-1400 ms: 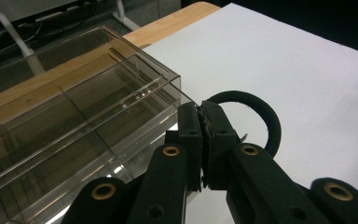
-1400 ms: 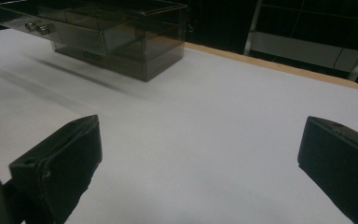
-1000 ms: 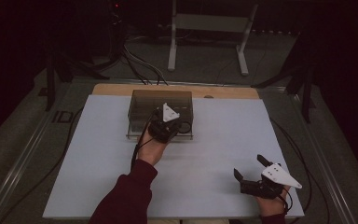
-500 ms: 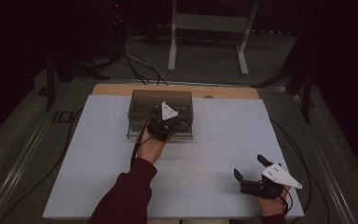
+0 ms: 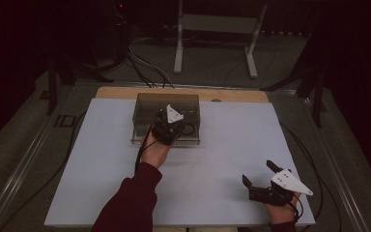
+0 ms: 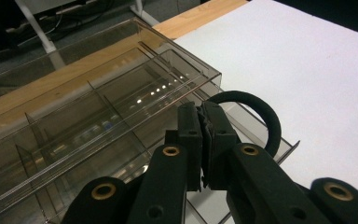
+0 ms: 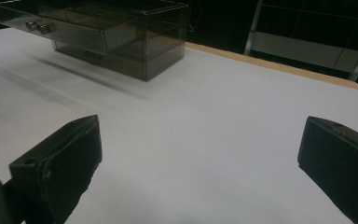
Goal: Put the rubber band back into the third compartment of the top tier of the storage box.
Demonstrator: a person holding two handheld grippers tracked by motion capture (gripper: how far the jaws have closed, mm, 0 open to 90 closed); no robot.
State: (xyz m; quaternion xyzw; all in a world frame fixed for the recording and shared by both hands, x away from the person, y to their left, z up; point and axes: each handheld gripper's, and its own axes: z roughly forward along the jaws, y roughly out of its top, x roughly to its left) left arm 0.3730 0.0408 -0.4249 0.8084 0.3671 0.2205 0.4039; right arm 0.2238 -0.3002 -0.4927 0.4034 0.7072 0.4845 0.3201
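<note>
A smoky clear drawer box [image 5: 145, 108] stands at the back middle of the white table [image 5: 222, 140]. Its divided drawer [image 6: 98, 135] is pulled out toward me. My left gripper [image 5: 171, 126] hangs over the drawer's front right part, shut on a black ring [image 6: 263, 112]. The ring [image 5: 188, 129] sticks out past the jaws, over the drawer's right corner. My right gripper [image 5: 257, 171] rests near the table's front right corner, jaws wide open and empty. In the right gripper view [image 7: 200, 135] the box [image 7: 121, 42] sits far off at the upper left.
A strip of wooden tabletop [image 5: 241, 95] shows behind the white sheet. Cables [image 5: 145, 67] and a metal stand [image 5: 212, 29] lie on the dark floor beyond the table. Bare white surface lies between the box and my right gripper.
</note>
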